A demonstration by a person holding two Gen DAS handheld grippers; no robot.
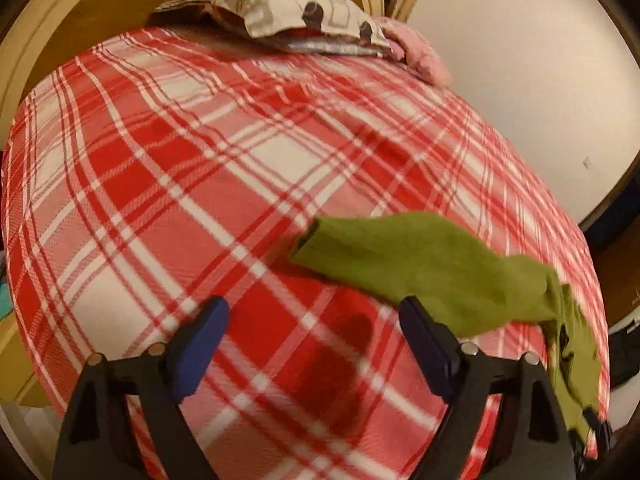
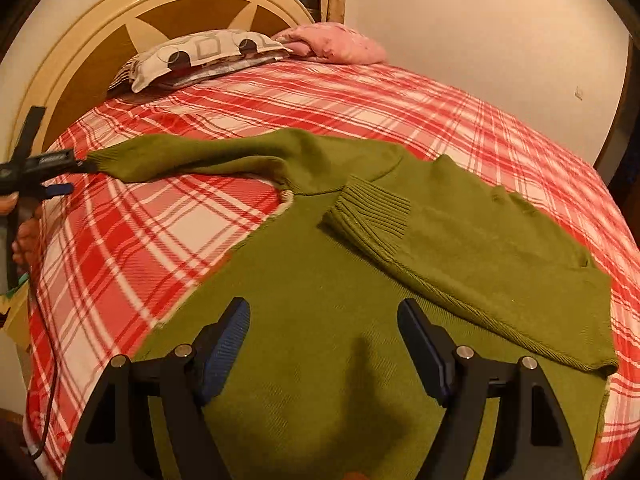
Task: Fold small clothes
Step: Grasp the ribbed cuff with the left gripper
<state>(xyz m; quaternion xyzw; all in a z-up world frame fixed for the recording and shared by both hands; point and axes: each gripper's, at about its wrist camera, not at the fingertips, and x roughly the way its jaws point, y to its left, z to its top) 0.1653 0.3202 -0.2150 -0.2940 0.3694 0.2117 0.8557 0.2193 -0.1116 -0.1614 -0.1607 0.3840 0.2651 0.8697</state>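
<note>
A small olive-green sweater (image 2: 320, 280) lies flat on a red-and-white plaid bedspread (image 2: 160, 240). Its right sleeve (image 2: 460, 240) is folded across the body, ribbed cuff (image 2: 372, 210) near the collar. Its left sleeve (image 2: 200, 156) stretches out to the left. In the left wrist view that sleeve (image 1: 420, 264) lies just right of my left gripper (image 1: 316, 316), which is open and empty over the bedspread (image 1: 200, 184). My left gripper also shows in the right wrist view (image 2: 76, 176), its fingers around the cuff tip. My right gripper (image 2: 324, 316) is open above the sweater's body.
A patterned pillow (image 2: 200, 56) and a pink pillow (image 2: 336, 44) lie at the head of the bed against a cream and brown headboard (image 2: 100, 52). A white wall (image 2: 500, 48) runs along the right side. The bed edge drops off on the left.
</note>
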